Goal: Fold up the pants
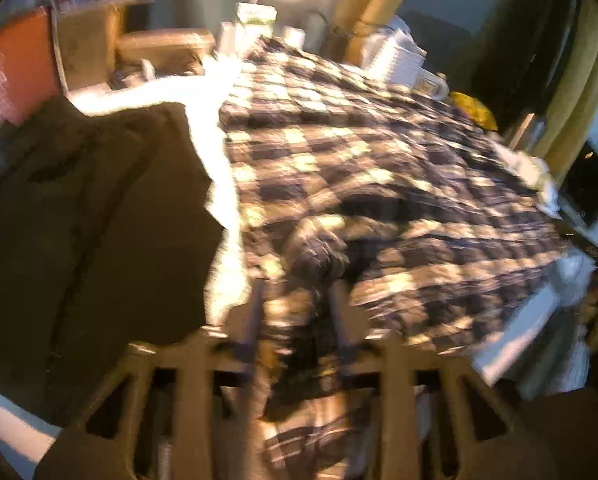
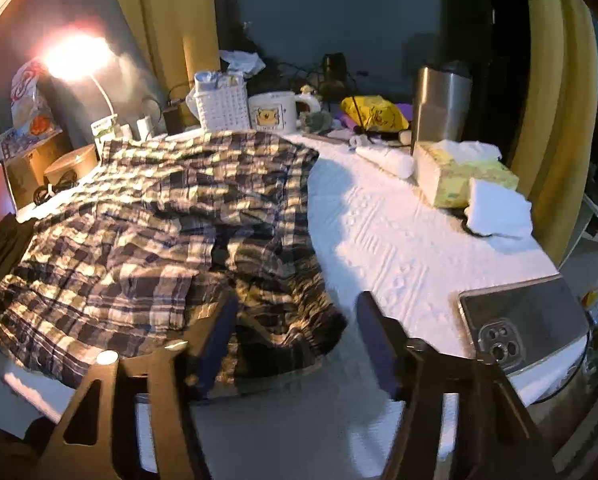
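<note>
The plaid pants (image 2: pixel 159 224) are spread rumpled on the white table (image 2: pixel 399 232). The left gripper (image 1: pixel 299 292) is narrowed on a fabric bunch; the right gripper (image 2: pixel 295 308) is held wide at the hem, empty. A fold is judged underway; a hem pinch is needed next.

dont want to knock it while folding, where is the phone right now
In the right wrist view the clear-cased smartphone lies face down at the near right edge of the white textured tablecloth, right of the plaid pants.

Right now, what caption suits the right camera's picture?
Open right gripper above rumpled plaid pants on a white table.
</note>
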Demonstrator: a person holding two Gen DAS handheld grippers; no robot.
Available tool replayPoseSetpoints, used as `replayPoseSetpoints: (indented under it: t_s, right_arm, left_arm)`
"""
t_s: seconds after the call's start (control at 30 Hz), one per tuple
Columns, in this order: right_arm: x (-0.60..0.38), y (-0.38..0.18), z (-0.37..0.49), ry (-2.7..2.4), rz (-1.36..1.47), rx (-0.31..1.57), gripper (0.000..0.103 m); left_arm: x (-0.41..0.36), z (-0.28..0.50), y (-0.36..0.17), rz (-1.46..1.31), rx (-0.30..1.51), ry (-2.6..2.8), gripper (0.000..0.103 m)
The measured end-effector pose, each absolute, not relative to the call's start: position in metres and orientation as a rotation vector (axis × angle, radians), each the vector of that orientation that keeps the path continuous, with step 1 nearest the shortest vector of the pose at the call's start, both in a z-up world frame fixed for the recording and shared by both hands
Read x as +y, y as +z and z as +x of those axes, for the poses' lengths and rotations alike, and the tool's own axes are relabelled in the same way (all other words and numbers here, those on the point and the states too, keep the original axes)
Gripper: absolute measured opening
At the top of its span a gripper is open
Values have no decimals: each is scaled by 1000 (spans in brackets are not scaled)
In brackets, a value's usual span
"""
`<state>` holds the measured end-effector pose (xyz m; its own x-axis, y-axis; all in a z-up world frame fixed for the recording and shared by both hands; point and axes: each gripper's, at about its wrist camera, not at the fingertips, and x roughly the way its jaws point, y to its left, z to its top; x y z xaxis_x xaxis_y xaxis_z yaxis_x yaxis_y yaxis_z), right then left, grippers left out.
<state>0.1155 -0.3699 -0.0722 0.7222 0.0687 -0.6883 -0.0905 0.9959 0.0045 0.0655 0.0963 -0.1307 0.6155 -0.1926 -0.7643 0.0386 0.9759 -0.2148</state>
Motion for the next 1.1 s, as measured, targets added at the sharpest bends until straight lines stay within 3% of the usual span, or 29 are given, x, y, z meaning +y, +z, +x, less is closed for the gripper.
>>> replayPoseSetpoints:
  t_s: [0.1, 0.4, 0.43, 0.47, 0.53, 0.8, 1.1]
  right_arm:
    - [-369, -84, 118, 90, -46, 789, 52]
    - [-381, -93, 118, 36, -57, 817, 52]
    - [-383, -90, 118, 30, -52, 809, 52]
    - [-385, -86, 118, 28, -43, 799, 52]
    - [-388, -80, 119, 30, -30, 779, 52]
    - [-379, -68, 134, 31, -45, 745, 52]
    - [-380, -70, 162, 27, -39, 740, 54]
  left_arm:
    - [104, 59, -130, -161, 907, -99, 5]
    - [138, 53, -98, -185, 857, -19, 5]
    - [139, 62, -91, -182, 833, -27, 11]
    - [138, 70, -88, -169, 820, -27, 24]
    - [133, 89, -85, -148, 796, -48, 42]
    - [109, 175, -108, -71, 849, -65, 42]
    - [110, 211, -133, -82, 925, -55, 42]
